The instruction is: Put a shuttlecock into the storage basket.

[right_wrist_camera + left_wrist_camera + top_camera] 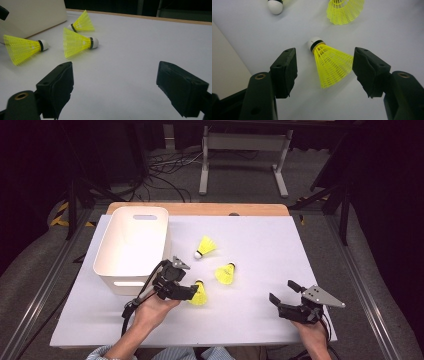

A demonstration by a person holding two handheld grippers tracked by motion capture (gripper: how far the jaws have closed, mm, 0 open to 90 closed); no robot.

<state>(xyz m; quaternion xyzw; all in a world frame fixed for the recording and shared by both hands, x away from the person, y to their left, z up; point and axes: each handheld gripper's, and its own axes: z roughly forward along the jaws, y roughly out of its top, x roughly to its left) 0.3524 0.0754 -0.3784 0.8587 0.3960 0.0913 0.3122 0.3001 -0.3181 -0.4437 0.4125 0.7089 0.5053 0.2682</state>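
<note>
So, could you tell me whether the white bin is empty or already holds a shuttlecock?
Empty: the high view shows the white bin's bare interior, and all three shuttlecocks lie on the table.

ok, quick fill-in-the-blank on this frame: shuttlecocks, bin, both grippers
1. The table holds ___ yellow shuttlecocks.
2. The left gripper has its open jaws on either side of a shuttlecock that lies on its ___.
3. The white bin holds ___ shuttlecocks.
4. The right gripper has ___ between its jaws.

Missing words: three; side; no; nothing

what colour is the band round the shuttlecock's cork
Black, on the shuttlecock with a white cork; clearest in the left gripper view.
</note>
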